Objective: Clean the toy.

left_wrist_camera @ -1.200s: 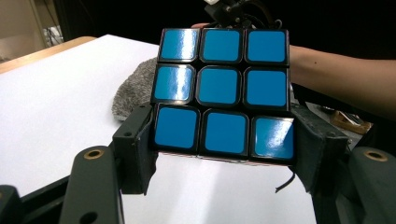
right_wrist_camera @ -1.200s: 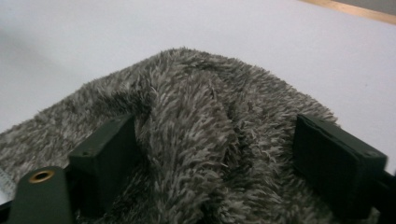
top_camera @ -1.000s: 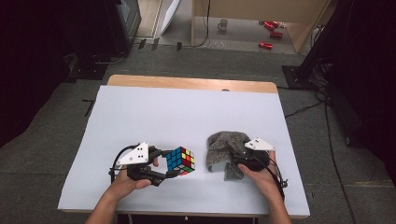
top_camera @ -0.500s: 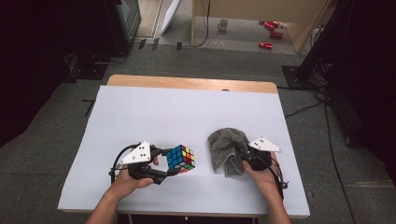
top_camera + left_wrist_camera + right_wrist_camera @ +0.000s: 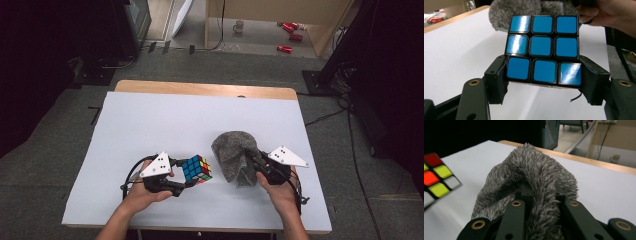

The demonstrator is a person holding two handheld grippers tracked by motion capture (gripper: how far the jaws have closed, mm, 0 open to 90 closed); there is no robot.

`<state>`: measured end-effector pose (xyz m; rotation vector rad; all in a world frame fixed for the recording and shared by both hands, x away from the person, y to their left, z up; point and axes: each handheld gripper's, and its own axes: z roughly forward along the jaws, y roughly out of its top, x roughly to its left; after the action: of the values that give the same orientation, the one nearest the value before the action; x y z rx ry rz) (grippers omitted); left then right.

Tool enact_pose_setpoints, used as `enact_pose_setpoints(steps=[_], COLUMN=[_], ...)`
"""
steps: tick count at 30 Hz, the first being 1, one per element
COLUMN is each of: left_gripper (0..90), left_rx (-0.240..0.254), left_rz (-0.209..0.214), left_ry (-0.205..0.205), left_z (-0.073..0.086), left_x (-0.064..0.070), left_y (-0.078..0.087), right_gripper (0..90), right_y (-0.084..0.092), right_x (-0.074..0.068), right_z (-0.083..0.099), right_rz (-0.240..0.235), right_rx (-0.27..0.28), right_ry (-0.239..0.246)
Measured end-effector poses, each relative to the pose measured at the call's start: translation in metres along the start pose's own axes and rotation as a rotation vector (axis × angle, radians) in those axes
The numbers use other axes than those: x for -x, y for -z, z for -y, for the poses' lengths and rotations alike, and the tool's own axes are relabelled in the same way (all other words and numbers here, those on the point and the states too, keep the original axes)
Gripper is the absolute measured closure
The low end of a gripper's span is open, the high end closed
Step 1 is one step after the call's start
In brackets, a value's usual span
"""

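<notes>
Well inside the table [image 5: 150,115] edges, cube [image 5: 196,169] and cloth [image 5: 234,155] sit gripper-held.

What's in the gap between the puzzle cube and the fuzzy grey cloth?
Nothing: in the high view, a bare strip of white table separates the cube from the cloth.

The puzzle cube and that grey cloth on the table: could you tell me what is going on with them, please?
A person at the white table works a gripper in each hand. The left gripper is shut on a Rubik's cube, its jaws clamping the bottom row of the all-blue face in the left gripper view. The right gripper has just closed its jaws on a bunched fold of the fuzzy grey cloth, which drapes over its jaws in the right gripper view. Cube and cloth sit side by side, apart.
</notes>
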<state>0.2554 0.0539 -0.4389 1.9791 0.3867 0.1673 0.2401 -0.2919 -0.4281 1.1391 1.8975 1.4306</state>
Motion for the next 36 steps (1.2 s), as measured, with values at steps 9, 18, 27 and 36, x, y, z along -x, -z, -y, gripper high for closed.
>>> enact_pose_setpoints(steps=[9,18,27,36], left_gripper=[33.7,33.7,33.7,33.8], left_rx=[-0.061,-0.098,-0.156,-0.188], left_rz=[-0.044,-0.065,-0.117,-0.166], left_ry=[-0.025,-0.034,-0.037,-0.075], left_z=[-0.002,-0.003,-0.005,-0.010], left_x=[0.008,0.013,0.018,0.026], left_y=[-0.012,-0.019,-0.025,-0.027], right_gripper=[79.1,79.0,78.9,78.7], right_y=[0.000,-0.006,-0.015,-0.021], right_x=[-0.033,-0.062,-0.078,-0.091], right_z=[-0.014,-0.015,-0.010,-0.007], right_rz=[-0.126,-0.248,-0.328,-0.398], right_rx=[0.046,0.045,0.012,-0.032], right_ry=[0.031,0.069,0.097,0.111])
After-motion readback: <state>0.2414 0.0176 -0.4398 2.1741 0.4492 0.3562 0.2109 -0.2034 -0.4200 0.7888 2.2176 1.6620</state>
